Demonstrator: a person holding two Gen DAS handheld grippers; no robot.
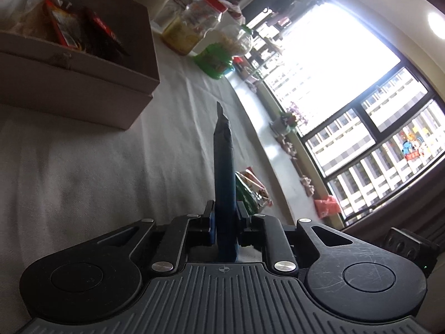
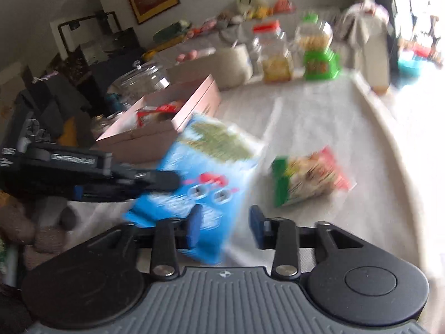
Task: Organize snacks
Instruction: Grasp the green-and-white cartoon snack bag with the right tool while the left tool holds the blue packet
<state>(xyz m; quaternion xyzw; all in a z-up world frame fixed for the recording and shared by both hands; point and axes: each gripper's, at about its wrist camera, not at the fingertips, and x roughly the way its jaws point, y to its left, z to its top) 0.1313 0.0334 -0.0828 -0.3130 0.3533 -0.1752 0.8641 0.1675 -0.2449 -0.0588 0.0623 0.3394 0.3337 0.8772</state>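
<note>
Between the parted right gripper (image 2: pixel 225 229) fingers, motion blur obscures the blue snack bag (image 2: pixel 205 164) print, while the left gripper (image 1: pixel 225 217) clamps it edge-on.

Left gripper (image 1: pixel 224 217) fingers (image 1: pixel 210 222) pinch a blue packet (image 1: pixel 224 172) edge-on.

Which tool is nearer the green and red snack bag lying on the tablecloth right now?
Right. The right tool hangs open just short of the green and red snack bag; the left tool, clamping the blue packet, is farther left.
</note>
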